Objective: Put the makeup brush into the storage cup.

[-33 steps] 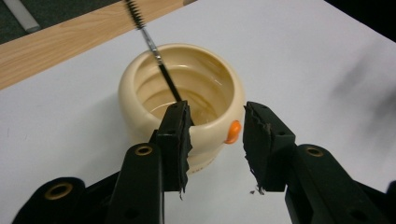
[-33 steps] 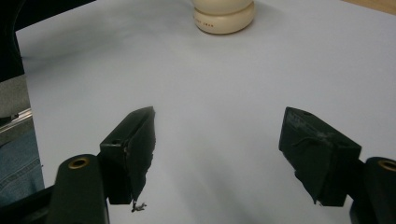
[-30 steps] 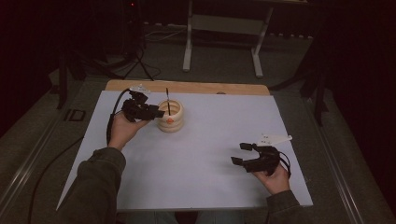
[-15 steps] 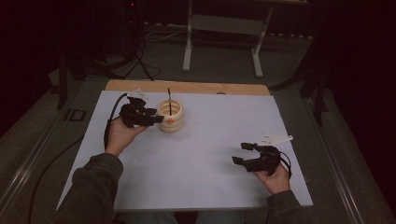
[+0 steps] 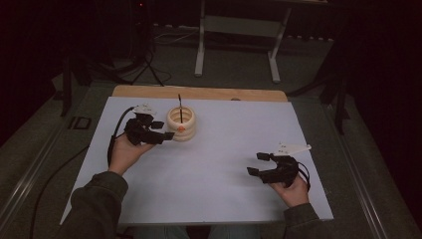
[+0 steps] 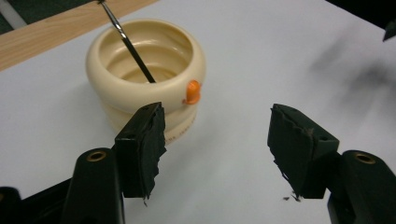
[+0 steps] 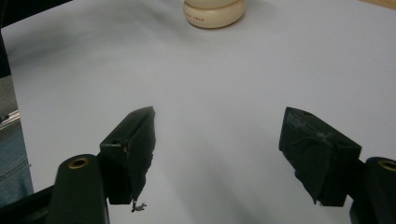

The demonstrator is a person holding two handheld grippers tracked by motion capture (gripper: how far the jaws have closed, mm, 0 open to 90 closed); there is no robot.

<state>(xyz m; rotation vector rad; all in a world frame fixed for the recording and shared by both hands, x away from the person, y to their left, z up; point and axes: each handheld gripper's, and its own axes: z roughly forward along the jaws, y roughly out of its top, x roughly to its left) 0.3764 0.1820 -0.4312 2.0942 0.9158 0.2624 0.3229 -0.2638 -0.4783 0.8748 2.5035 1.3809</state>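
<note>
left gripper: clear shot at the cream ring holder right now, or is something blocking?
Probably yes. The left gripper is right beside the cream ring holder, its jaws just opened with nothing between them, and bare white table around it. Only the thin black rod leaning out of the holder might get in the way.

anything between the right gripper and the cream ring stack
Nothing: in the high view only bare white table lies between the right gripper and the cream ring stack.

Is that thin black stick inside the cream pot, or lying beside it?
Inside. The stick leans in the pot, its lower end down in the hollow and its top slanting out over the rim.
</note>
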